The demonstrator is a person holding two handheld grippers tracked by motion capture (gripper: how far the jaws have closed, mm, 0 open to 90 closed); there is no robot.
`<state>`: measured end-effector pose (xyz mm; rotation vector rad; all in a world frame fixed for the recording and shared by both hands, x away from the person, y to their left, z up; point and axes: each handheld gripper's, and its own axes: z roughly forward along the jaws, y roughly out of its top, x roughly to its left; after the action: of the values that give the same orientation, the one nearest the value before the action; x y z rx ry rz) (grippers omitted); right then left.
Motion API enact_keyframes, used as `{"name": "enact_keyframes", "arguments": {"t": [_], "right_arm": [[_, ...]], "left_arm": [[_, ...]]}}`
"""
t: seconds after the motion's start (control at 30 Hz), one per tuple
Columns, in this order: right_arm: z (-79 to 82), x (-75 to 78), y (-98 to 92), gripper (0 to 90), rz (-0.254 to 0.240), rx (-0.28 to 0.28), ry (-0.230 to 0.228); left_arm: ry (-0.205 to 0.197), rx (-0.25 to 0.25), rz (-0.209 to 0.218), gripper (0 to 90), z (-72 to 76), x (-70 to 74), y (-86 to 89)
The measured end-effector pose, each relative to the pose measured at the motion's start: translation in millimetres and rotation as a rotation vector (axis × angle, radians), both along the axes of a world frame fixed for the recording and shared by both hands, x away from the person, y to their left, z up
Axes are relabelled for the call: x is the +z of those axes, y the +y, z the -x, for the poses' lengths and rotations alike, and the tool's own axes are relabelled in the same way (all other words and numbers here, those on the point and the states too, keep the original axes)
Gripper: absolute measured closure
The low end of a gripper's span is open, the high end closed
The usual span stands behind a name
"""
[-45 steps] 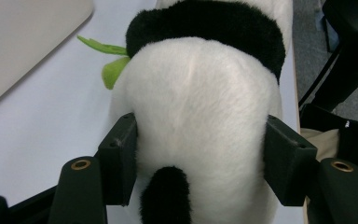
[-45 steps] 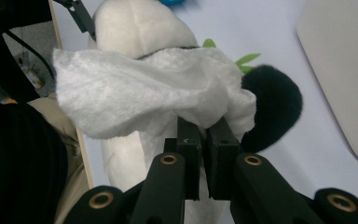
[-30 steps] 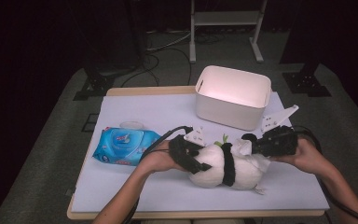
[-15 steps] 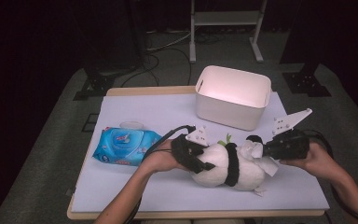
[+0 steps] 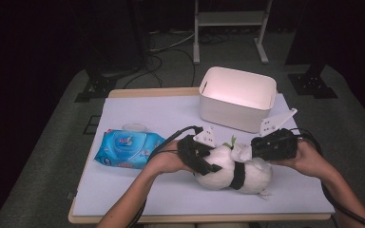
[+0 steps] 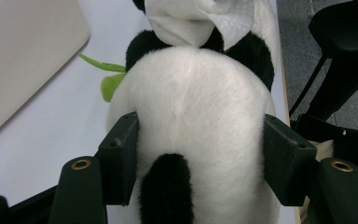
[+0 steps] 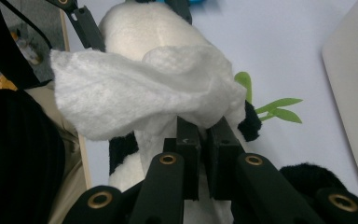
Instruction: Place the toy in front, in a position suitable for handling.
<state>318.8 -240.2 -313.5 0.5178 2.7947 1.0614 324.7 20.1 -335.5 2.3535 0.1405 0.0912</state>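
Observation:
A black-and-white panda plush (image 5: 233,172) lies on the white table (image 5: 147,118) near its front edge. My left gripper (image 5: 210,161) is shut on the plush's body; in the left gripper view its pads (image 6: 121,158) press into the white fur (image 6: 196,107) from both sides. My right gripper (image 5: 248,150) comes from the right and is shut on a white wipe (image 5: 241,151). In the right gripper view the wipe (image 7: 140,88) bunches over the closed jaw tips (image 7: 203,135) and lies against the panda's head (image 7: 144,28). A green felt leaf (image 7: 272,109) sticks out beside the head.
A blue pack of wipes (image 5: 126,148) lies at the left of the table. A white bin (image 5: 237,97) stands at the back right. A black chair (image 6: 345,46) and the dark floor lie beyond the table's edge.
My right gripper with the wipe drifted right, then came back left onto the panda's head. The left gripper and the plush stayed put.

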Motion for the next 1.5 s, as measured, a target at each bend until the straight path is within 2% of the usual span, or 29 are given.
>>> {"name": "enact_keyframes", "arguments": {"t": [0.2,0.27,0.43,0.67,1.0,1.07,1.3,1.4,1.47,1.5], "right_arm": [[0.2,0.3,-14.5,84.3,-0.005,-0.029,0.006],[1.6,-0.2,-22.1,84.3,-0.02,-0.054,0.015],[3.7,-2.1,-31.0,84.3,-0.04,-0.067,0.024],[-1.7,-2.6,-16.0,84.4,-0.038,-0.037,0.023],[-9.8,-0.1,22.1,84.4,0.005,0.037,0.019],[-11.5,-0.2,26.7,84.4,0.006,0.046,0.013],[-9.1,0.9,20.8,84.3,0.033,0.042,0.015],[-7.5,-0.4,14.4,84.3,0.025,0.031,0.025],[-6.8,-2.3,10.5,84.2,0.014,0.025,0.027],[-6.1,-3.0,8.6,84.3,0.001,0.02,0.033]], "left_arm": [[0.012,0.002,0.014,36.6,-2.1,-2.9,3.8],[0.014,0.0,0.02,36.6,-2.5,-2.9,4.2],[0.013,-0.007,0.021,36.6,-3.1,-1.0,2.3],[0.021,-0.005,0.014,36.7,-5.1,0.6,0.9],[0.008,-0.009,0.009,36.7,-4.6,5.7,-2.4],[0.016,-0.004,0.012,36.8,-5.6,5.0,-0.1],[0.025,0.005,0.046,34.2,-6.7,-1.6,4.8],[0.035,0.013,0.075,30.2,-6.5,-4.2,6.2],[0.058,0.016,0.104,28.2,-7.1,-4.3,7.6],[0.054,0.017,0.107,27.6,-6.9,-4.1,7.9]]}}
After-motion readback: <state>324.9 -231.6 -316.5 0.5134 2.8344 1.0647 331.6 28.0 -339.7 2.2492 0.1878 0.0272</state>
